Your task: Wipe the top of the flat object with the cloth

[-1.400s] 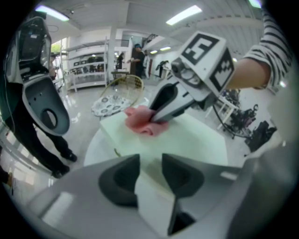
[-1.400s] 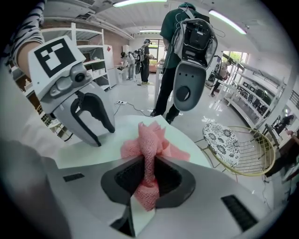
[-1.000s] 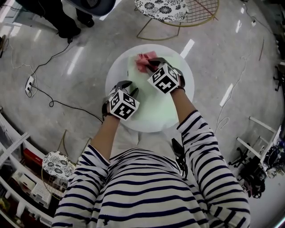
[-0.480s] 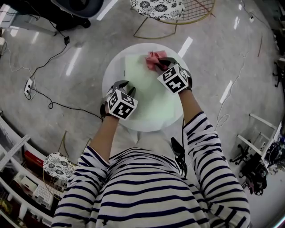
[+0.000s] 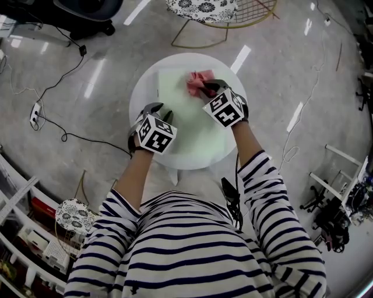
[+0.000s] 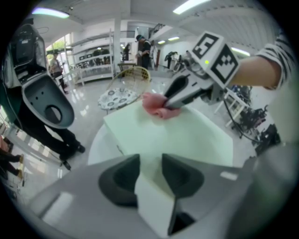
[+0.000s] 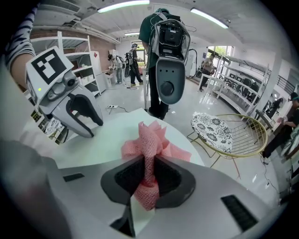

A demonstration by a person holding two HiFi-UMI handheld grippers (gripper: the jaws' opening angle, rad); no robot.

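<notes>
A glossy grey floor (image 5: pixel 87 58) carries a black cable (image 5: pixel 76 137) at the left. Beyond a round white table (image 5: pixel 141 87) stands a wire chair (image 5: pixel 256 17) with a patterned cushion (image 5: pixel 204 8). A pale green pad (image 5: pixel 186 125) lies flat on the table and covers most of it. The left gripper (image 5: pixel 158 109) clamps the pad's near left edge, its jaws partly apart around it. The right gripper (image 5: pixel 211 87) pinches a crumpled pink mesh cloth (image 5: pixel 197 81) with its jaws almost together. The cloth rests on the pad's far part.
</notes>
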